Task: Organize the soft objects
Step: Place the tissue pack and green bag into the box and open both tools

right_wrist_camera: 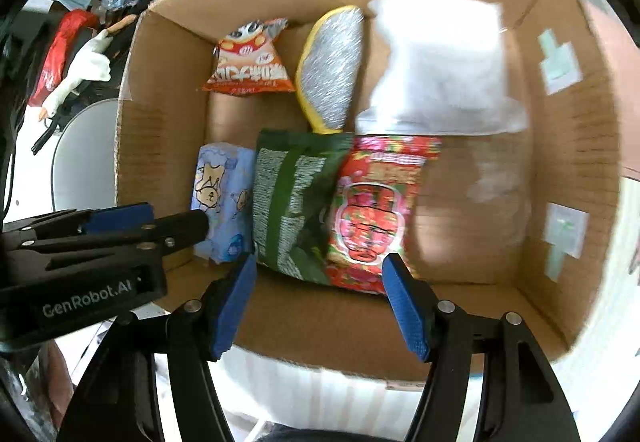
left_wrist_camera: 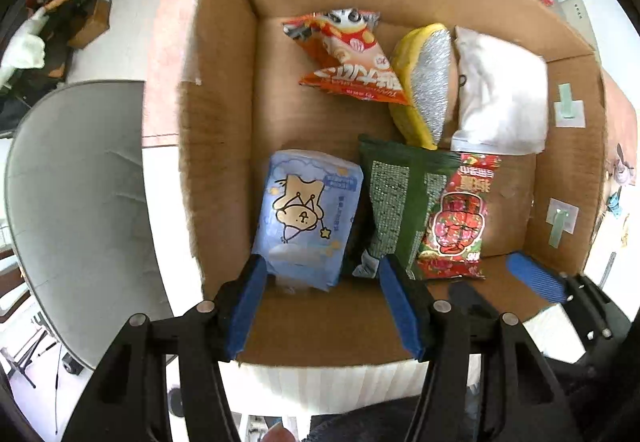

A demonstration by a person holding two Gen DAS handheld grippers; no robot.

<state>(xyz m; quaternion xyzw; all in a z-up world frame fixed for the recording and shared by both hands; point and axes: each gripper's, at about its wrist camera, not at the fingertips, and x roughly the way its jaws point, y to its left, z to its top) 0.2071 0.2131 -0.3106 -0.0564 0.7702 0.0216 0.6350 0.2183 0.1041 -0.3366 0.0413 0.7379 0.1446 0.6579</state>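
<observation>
A cardboard box (left_wrist_camera: 224,90) holds soft packs. In the left wrist view: a blue tissue pack (left_wrist_camera: 308,214), a green snack bag (left_wrist_camera: 396,202), a red snack bag (left_wrist_camera: 460,218), an orange snack bag (left_wrist_camera: 348,54), a yellow and silver scrubber (left_wrist_camera: 428,82) and a white pouch (left_wrist_camera: 500,98). My left gripper (left_wrist_camera: 320,270) is open and empty above the tissue pack's near end. My right gripper (right_wrist_camera: 320,266) is open and empty above the green bag (right_wrist_camera: 292,198) and red bag (right_wrist_camera: 368,214). The white pouch (right_wrist_camera: 436,62) looks blurred there.
A grey chair seat (left_wrist_camera: 80,202) stands left of the box. Clutter and a white toy goose (right_wrist_camera: 84,70) lie on the floor at the left. The right gripper's blue finger (left_wrist_camera: 536,278) shows at the box's near right wall (left_wrist_camera: 568,170).
</observation>
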